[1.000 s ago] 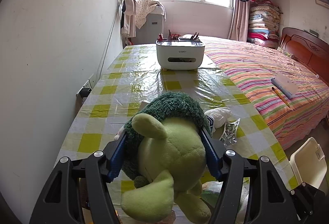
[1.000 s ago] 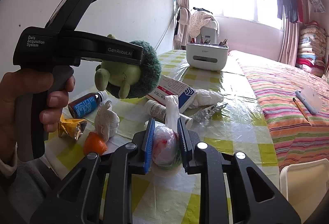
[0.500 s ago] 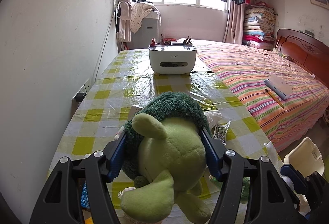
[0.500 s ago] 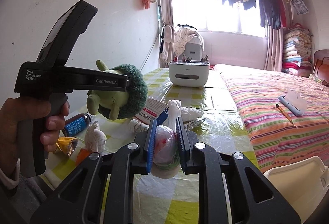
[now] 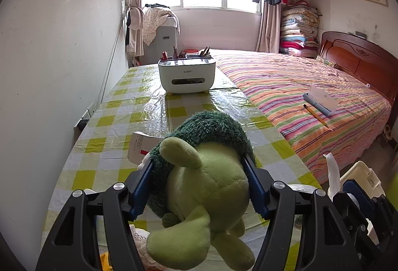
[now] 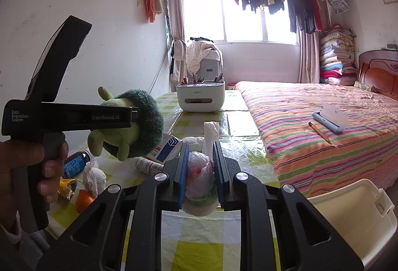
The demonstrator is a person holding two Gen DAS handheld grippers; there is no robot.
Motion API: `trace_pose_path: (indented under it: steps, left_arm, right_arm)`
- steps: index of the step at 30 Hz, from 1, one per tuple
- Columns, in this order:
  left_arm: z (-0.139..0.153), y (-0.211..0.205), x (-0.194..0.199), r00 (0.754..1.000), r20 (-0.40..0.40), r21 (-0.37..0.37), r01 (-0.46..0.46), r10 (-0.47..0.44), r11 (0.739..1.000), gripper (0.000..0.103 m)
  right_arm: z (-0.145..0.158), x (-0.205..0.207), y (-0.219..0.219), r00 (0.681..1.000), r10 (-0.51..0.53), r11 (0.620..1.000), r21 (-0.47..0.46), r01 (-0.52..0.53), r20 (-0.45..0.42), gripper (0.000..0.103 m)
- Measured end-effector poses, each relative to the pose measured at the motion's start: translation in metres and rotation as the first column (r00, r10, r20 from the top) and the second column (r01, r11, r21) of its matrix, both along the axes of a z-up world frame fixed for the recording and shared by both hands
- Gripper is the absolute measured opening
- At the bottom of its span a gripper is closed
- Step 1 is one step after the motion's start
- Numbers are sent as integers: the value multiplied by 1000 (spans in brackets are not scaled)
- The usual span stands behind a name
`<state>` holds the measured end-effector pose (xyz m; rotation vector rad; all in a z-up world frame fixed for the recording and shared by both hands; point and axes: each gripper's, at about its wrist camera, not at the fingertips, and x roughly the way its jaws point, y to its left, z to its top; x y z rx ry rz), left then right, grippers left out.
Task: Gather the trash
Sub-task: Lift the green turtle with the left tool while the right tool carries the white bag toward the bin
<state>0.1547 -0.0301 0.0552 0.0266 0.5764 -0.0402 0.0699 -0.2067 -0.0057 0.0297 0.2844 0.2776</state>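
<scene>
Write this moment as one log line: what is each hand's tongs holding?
left tongs: shut on plush turtle | right tongs: shut on knotted plastic bag | cream bin: open, at table edge

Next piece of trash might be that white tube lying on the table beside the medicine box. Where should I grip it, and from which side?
Take the white tube across its round middle, coming from above. It lies flat on the table, long axis slanting toward the medicine box, so set the fingers crosswise. Both grippers are full now: left gripper holds the plush turtle, right gripper the plastic bag.
</scene>
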Motion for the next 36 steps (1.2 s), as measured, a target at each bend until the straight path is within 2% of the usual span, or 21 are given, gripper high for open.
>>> trace_pose_path:
  steps: [16,36]
  left_arm:
    - [1,-49,-7,994,23,-25,112,-111,993,64]
    - [-3,-107,-11,976,14,-36,219,-219,975,65]
  right_arm:
    - [3,-20,-57,981,-189,972,149,181,40,19]
    - [-2,-44,-115,926,-375,887,304,347,37,19]
